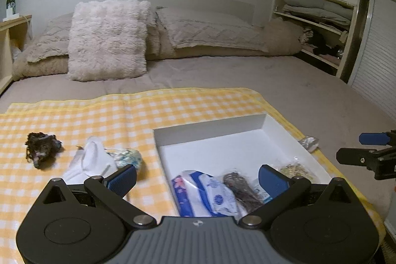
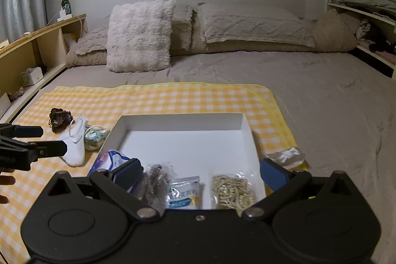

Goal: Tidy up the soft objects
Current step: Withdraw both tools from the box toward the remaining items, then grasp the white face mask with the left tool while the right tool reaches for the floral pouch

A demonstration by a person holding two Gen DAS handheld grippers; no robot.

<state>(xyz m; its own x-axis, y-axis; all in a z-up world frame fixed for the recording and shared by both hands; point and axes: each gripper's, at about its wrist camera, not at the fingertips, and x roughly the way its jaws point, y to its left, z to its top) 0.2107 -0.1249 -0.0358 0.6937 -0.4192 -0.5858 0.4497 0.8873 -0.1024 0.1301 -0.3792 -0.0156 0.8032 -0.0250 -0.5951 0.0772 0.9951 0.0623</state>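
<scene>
A white tray (image 1: 212, 126) (image 2: 183, 118) lies on a yellow checked cloth (image 1: 104, 113) (image 2: 173, 95) on the bed. Several soft packets lie along its near side: a blue-white pouch (image 1: 205, 192), a dark bundle (image 1: 241, 189) (image 2: 154, 183), a small printed packet (image 2: 184, 192), a beige bag (image 2: 232, 191). Left of the tray lie a dark fuzzy clump (image 1: 42, 149) (image 2: 59, 119), a white sock (image 1: 91, 162) (image 2: 74, 145) and a blue-patterned pouch (image 1: 128, 157) (image 2: 95, 136). A clear bag (image 2: 284, 156) (image 1: 308, 142) lies right of the tray. My left gripper (image 1: 196, 178) (image 2: 42, 140) and right gripper (image 2: 200, 173) (image 1: 358, 147) are open and empty above the tray's near edge.
A fluffy pillow (image 1: 106, 38) and flat pillows (image 1: 212, 29) lie at the head of the bed. Shelves with folded linen (image 1: 319, 14) stand at the right, a wooden shelf with a green bottle (image 2: 65, 3) at the left. Grey bedding (image 2: 321, 95) surrounds the cloth.
</scene>
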